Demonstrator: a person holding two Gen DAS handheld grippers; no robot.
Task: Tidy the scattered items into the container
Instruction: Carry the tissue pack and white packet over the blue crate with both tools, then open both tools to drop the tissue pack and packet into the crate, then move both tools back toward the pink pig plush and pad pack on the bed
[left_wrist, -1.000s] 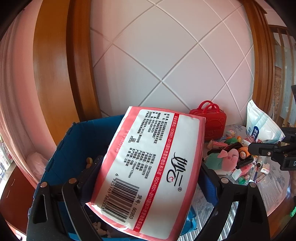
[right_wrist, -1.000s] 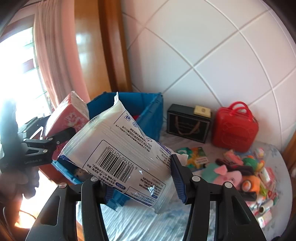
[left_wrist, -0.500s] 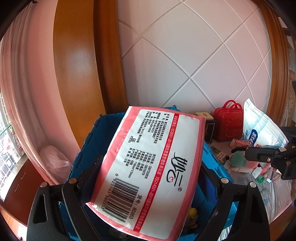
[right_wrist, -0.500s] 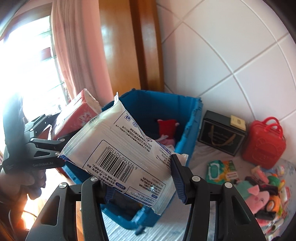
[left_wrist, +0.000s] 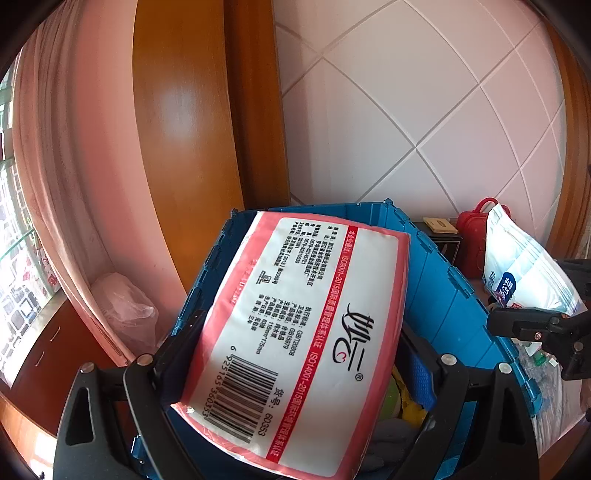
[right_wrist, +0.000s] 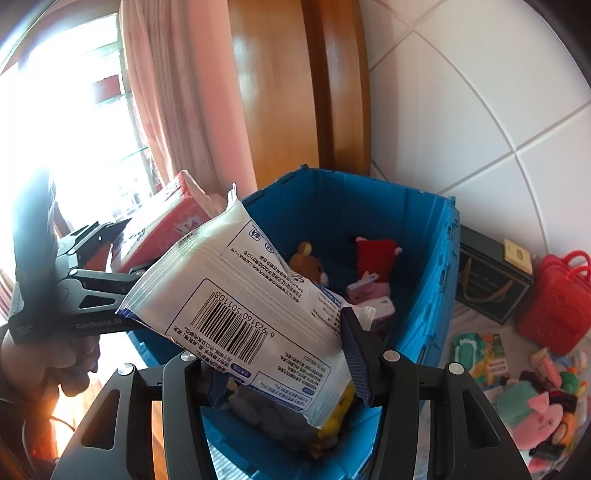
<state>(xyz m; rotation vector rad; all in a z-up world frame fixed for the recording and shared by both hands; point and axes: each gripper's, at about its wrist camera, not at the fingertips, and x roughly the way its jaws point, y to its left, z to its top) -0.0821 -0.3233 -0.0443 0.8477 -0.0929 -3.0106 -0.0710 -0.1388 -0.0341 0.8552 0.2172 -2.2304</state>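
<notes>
My left gripper (left_wrist: 295, 354) is shut on a red-and-white tissue pack (left_wrist: 306, 332), held over the blue crate (left_wrist: 443, 280). My right gripper (right_wrist: 273, 350) is shut on a white plastic packet with a barcode (right_wrist: 240, 299), above the near part of the blue crate (right_wrist: 354, 206). In the right wrist view the left gripper (right_wrist: 122, 251) shows at the left with the red tissue pack (right_wrist: 166, 225), a hand under it. In the left wrist view the right gripper (left_wrist: 532, 328) shows at the right with the white packet (left_wrist: 524, 269). Plush toys (right_wrist: 314, 262) lie inside the crate.
A black box (right_wrist: 487, 280) and a red toy case (right_wrist: 557, 302) stand against the tiled wall right of the crate. A green wipes pack (right_wrist: 469, 350), a pink pig plush (right_wrist: 535, 417) and several small items lie on the patterned table cover. Curtain and window are at the left.
Both grippers have swung left, away from the toy pile and over the blue crate, each still holding its pack. The crate's inside now shows in the right wrist view.
</notes>
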